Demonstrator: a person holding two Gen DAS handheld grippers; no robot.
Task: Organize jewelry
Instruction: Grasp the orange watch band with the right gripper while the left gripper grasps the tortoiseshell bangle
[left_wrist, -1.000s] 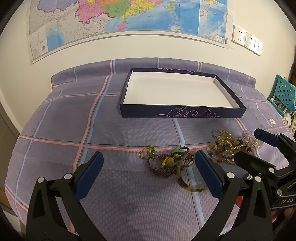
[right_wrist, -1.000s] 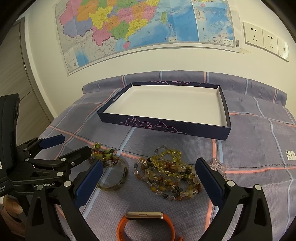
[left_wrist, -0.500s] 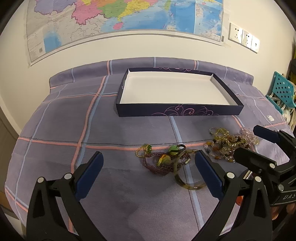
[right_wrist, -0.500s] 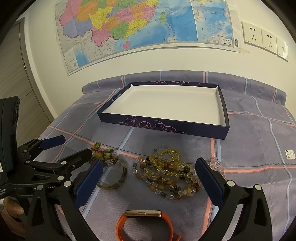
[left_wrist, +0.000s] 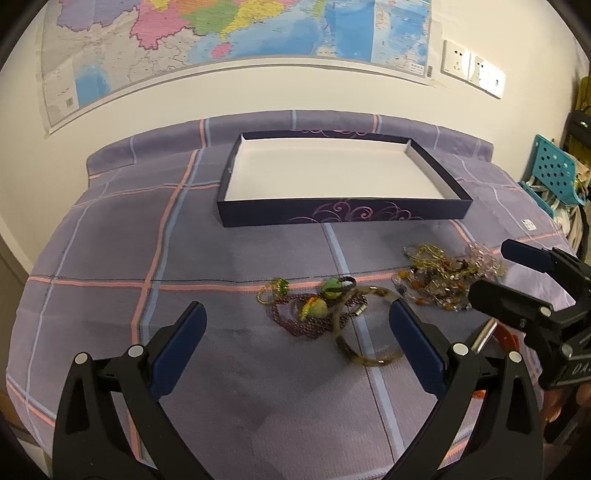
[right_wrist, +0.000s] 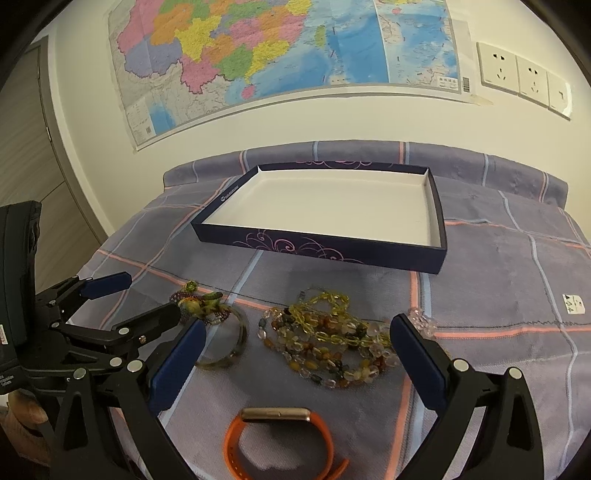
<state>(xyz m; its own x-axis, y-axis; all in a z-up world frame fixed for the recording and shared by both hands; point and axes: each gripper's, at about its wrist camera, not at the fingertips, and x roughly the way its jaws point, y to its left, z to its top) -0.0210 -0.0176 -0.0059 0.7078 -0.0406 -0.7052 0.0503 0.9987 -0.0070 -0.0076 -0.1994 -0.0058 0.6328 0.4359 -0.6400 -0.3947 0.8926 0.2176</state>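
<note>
1. The jewelry is lying loose on the plaid cloth (right_wrist: 498, 266), all of it on the near side of the open tray (right_wrist: 437, 236), none inside it.
2. A heap of amber and clear bead strands (right_wrist: 328, 343) is sitting in front of the tray's right half; an orange watch (right_wrist: 280, 430) is lying nearer the camera than that heap.
3. A translucent bangle (left_wrist: 364, 328) is resting in front of the tray's middle, overlapping a purple bead chain (left_wrist: 295, 319) with green and yellow charms.
4. The left gripper (left_wrist: 295, 343) is hovering above the cloth with its jaws spread wide, gripping nothing; the bangle and purple chain are showing between its pads.
5. The right gripper (right_wrist: 295, 360) is likewise hanging wide apart and empty, framing the bead heap.
6. A map (right_wrist: 280, 48) is hanging on the wall behind the tray, with wall sockets (right_wrist: 524, 77) to its right.
</note>
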